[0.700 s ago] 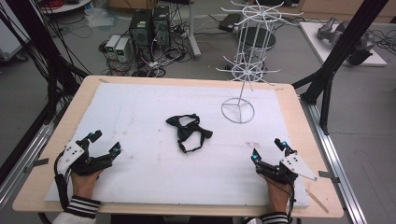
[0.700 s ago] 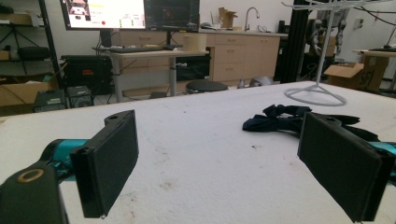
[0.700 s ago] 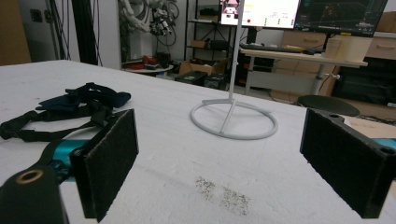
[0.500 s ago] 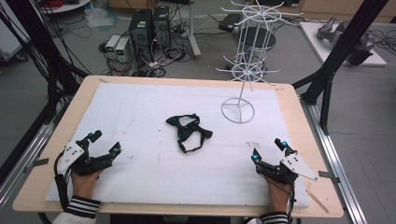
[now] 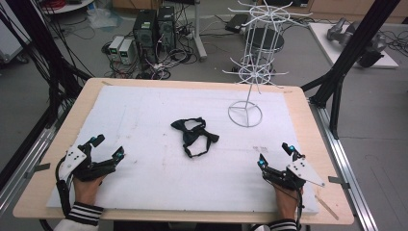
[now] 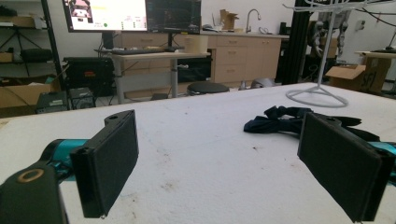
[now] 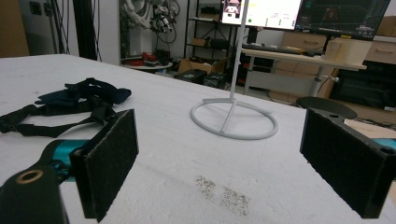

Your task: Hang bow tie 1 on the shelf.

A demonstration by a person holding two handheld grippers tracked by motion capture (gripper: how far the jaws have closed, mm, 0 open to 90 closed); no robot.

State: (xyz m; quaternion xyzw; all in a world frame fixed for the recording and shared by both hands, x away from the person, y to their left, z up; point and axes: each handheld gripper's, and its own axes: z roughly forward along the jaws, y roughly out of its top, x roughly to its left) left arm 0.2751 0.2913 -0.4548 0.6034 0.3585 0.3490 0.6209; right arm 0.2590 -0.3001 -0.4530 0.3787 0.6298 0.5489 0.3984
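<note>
Two wide-open claws, left claw [image 5: 107, 148] and right claw [image 5: 274, 155], flanking the bow tie [image 5: 194, 136].

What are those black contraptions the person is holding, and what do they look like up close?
They are two hand-held grippers. The left gripper and the right gripper are black frames with teal tips, each topped by a grey three-cornered plate and trailing a black cable. In the gripper views each carries two flat rectangular black pads with a rough, fuzzy face. The person wears black-and-white striped sleeve cuffs.

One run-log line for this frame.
left hand-held gripper: open, idle | right hand-held gripper: open, idle | black bow tie: mid-table, untouched | white wire rack: upright
</note>
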